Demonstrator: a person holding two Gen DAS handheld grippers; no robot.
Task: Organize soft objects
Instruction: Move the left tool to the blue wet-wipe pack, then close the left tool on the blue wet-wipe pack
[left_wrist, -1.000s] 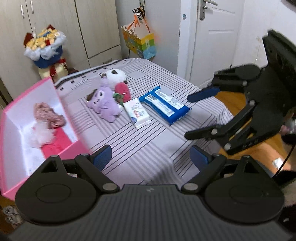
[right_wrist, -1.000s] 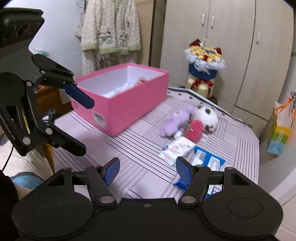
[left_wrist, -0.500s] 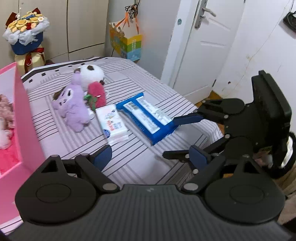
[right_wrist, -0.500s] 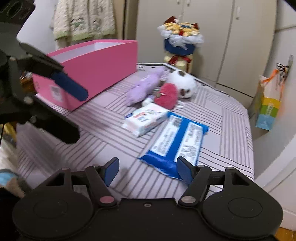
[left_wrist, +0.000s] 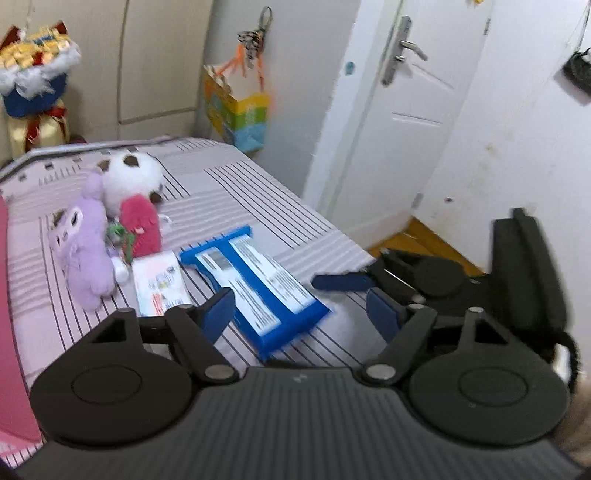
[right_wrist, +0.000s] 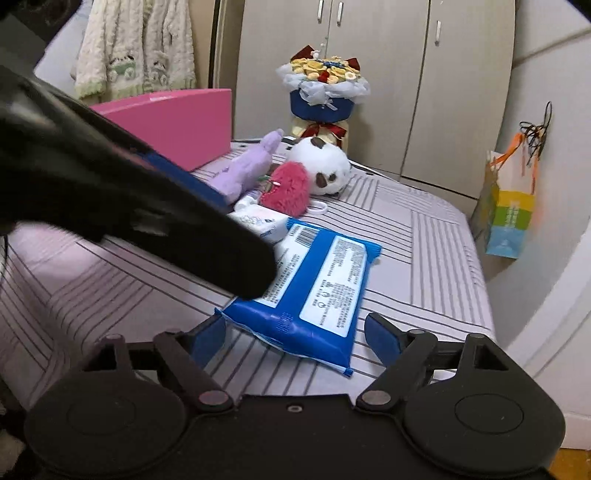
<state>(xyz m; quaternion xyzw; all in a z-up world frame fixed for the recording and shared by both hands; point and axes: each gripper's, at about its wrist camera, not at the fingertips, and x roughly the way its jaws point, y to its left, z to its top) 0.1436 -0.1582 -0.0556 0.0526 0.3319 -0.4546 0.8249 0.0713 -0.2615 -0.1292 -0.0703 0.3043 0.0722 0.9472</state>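
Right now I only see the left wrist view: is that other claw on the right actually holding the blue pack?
Observer: No. The right gripper has jaws that have just been opening; the near end of the pack lies between them, pads not touching.
Operator: What is that pink edge on my left?
Observer: A pink box, standing behind the purple toy.
Operator: Anything beyond it?
Observer: A cream cardigan hangs behind the box.
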